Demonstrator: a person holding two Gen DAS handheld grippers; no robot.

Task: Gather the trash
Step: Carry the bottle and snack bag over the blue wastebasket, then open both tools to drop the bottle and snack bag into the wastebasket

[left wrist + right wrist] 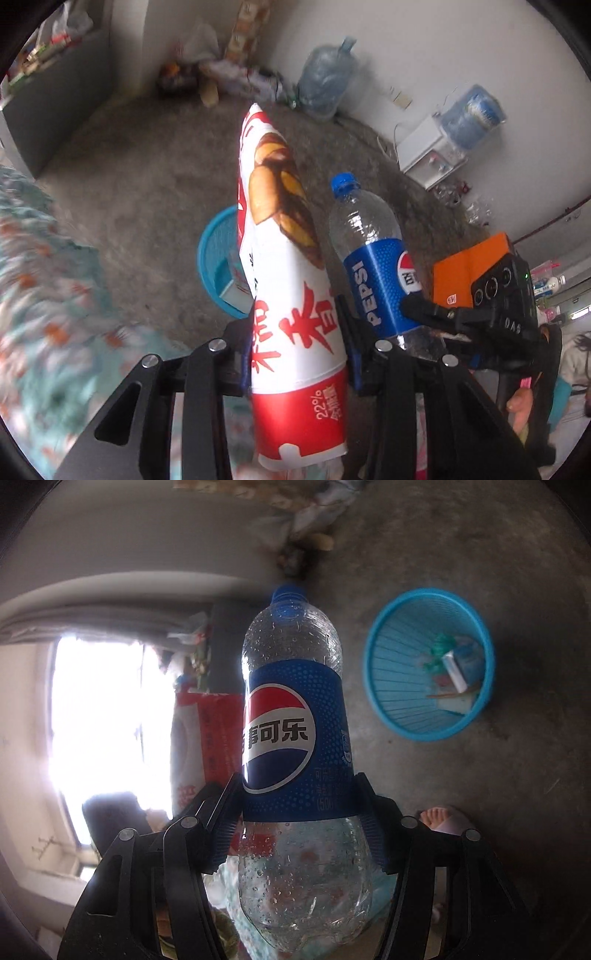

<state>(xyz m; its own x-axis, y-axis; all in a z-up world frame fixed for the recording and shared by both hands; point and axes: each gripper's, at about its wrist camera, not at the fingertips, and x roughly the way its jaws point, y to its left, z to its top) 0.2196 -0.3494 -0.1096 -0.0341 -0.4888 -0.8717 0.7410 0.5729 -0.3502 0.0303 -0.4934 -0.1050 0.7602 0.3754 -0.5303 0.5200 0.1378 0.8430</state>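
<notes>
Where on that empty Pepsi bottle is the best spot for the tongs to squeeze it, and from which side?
Around the lower body of the Pepsi bottle, at the bottom edge of the blue label, with one finger on each side and the tongs coming from the base end. That is how the right tongs hold it now: the round wall is wide there, while the neck and blue cap taper.

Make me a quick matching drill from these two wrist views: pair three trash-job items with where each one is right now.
Items:
1. red-and-white paper snack carton
2. clear plastic Pepsi bottle with blue cap
3. round blue plastic waste basket

Places:
A. on the grey floor
B. clamped in the right hand-held gripper
C. clamped in the left hand-held gripper

Pairs: 1-C, 2-B, 3-A
</notes>
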